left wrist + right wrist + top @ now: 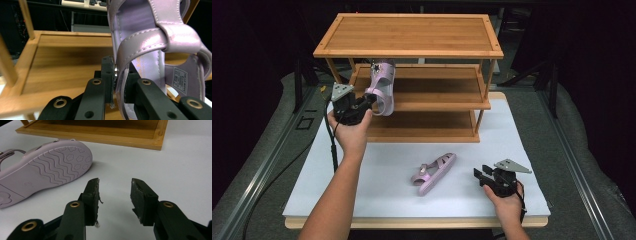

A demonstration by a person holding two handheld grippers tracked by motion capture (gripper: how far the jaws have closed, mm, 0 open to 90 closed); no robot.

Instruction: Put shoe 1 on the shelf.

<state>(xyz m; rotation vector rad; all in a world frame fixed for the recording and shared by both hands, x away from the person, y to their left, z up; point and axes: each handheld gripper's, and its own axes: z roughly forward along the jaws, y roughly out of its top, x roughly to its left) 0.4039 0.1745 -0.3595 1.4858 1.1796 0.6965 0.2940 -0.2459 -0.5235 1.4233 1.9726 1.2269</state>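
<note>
**One sandal headed for the rack, one waiting**

Nearest the front edge of the white tabletop [522, 145], the right gripper [482, 175] rests with jaws apart, empty, beside the lying lilac sandal [435, 172]. Raised, the left gripper [368, 100] clamps the strap of a second sandal [382, 86] before the bamboo shoe rack [412, 52], at its middle shelf [437, 85]. Likely next: set it on that shelf, release.
</note>
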